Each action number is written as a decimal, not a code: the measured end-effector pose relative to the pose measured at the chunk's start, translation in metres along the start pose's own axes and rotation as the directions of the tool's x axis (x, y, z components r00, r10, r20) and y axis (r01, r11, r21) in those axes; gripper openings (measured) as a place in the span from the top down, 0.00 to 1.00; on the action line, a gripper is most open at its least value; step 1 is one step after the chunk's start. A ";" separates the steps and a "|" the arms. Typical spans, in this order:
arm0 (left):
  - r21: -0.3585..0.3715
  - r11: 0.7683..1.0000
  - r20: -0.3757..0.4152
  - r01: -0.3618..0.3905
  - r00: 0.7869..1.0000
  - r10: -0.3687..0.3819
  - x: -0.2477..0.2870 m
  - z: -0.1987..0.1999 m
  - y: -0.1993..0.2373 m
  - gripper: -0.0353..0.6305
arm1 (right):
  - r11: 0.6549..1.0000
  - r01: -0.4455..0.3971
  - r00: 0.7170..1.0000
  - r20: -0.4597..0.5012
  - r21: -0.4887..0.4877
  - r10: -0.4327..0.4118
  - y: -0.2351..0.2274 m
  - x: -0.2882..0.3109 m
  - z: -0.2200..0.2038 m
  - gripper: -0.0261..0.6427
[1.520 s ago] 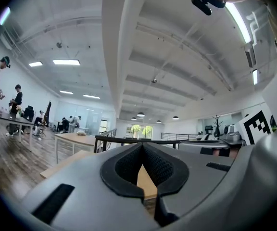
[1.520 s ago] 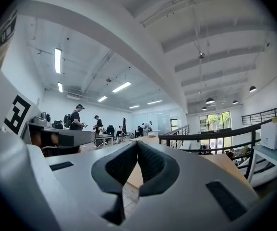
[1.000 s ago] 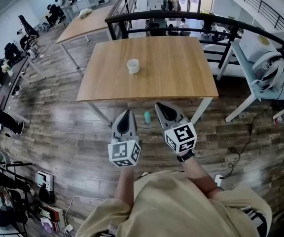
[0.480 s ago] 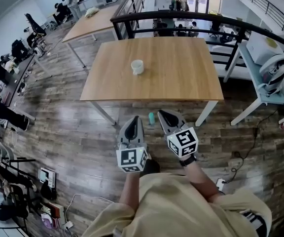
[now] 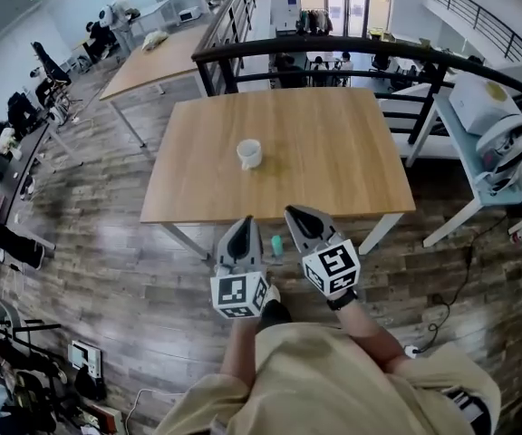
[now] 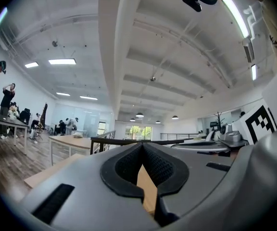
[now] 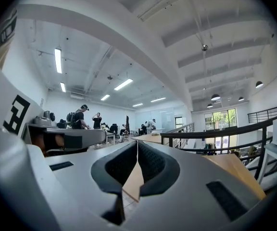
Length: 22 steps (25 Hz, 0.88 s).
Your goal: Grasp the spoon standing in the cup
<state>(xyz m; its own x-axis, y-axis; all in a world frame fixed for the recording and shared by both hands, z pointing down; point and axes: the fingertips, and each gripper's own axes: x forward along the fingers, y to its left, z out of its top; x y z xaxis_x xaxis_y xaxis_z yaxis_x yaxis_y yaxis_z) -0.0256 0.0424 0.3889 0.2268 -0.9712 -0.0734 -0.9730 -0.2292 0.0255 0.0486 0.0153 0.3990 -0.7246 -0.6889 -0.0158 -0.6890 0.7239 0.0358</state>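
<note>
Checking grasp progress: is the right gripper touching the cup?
Apart. Head view: right gripper hangs by the near edge of the table, bare wood between it and the cup.

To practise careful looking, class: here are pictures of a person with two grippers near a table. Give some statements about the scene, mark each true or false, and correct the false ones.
1. The white cup stands on the wooden table. True.
2. The right gripper is closed on the cup. False: its jaws are together on nothing, and in the head view it is well short of the cup.
3. The left gripper has its jaws together. True.
4. The cup lies on its side at the table's right edge. False: it stands upright, a little left of the table's middle.
</note>
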 end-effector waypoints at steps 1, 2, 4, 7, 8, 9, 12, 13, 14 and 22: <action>-0.010 1.000 0.011 0.003 1.000 -0.002 0.014 0.005 0.011 0.93 | 1.000 0.006 1.000 0.002 -0.012 -0.006 -0.007 0.015 0.005 0.94; -0.016 1.000 0.017 0.005 1.000 -0.005 0.027 0.009 0.022 0.93 | 1.000 0.013 1.000 0.004 -0.023 -0.013 -0.013 0.030 0.009 0.94; -0.016 1.000 0.019 0.017 1.000 -0.016 0.053 0.013 0.041 0.93 | 0.999 0.031 1.000 0.007 -0.035 -0.030 -0.024 0.057 0.016 0.94; -0.012 1.000 0.021 0.029 0.999 -0.029 0.087 0.013 0.071 0.93 | 0.998 0.046 0.999 0.005 -0.044 -0.046 -0.037 0.100 0.016 0.94; -0.012 1.000 0.021 0.027 0.999 -0.027 0.099 0.012 0.083 0.93 | 0.998 0.046 0.999 0.000 -0.045 -0.046 -0.040 0.116 0.015 0.94; -0.012 1.000 0.018 0.025 1.000 -0.025 0.110 0.011 0.095 0.93 | 0.998 0.046 0.999 -0.005 -0.046 -0.046 -0.044 0.133 0.014 0.94; -0.014 0.999 -0.001 0.031 1.000 -0.031 0.144 0.004 0.130 0.93 | 0.997 0.059 0.998 -0.010 -0.041 -0.059 -0.057 0.181 0.010 0.94; -0.017 0.999 -0.007 0.034 0.999 -0.035 0.154 0.002 0.140 0.93 | 0.997 0.067 0.998 -0.013 -0.039 -0.068 -0.063 0.195 0.008 0.94; -0.019 0.999 -0.010 0.038 0.999 -0.038 0.164 0.000 0.150 0.93 | 0.996 0.076 0.997 -0.017 -0.037 -0.077 -0.068 0.208 0.006 0.94; -0.071 0.995 -0.057 0.068 0.996 -0.072 0.222 -0.036 0.193 0.93 | 0.992 0.128 0.987 -0.097 -0.013 -0.129 -0.104 0.267 -0.031 0.94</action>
<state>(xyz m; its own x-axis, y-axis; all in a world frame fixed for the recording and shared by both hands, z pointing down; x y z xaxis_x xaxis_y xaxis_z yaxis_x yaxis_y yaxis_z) -0.1613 -0.2196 0.4136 0.2985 -0.9542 -0.0185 -0.9499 -0.2990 0.0912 -0.0730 -0.2453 0.4217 -0.6250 -0.7769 0.0763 -0.7761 0.6289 0.0460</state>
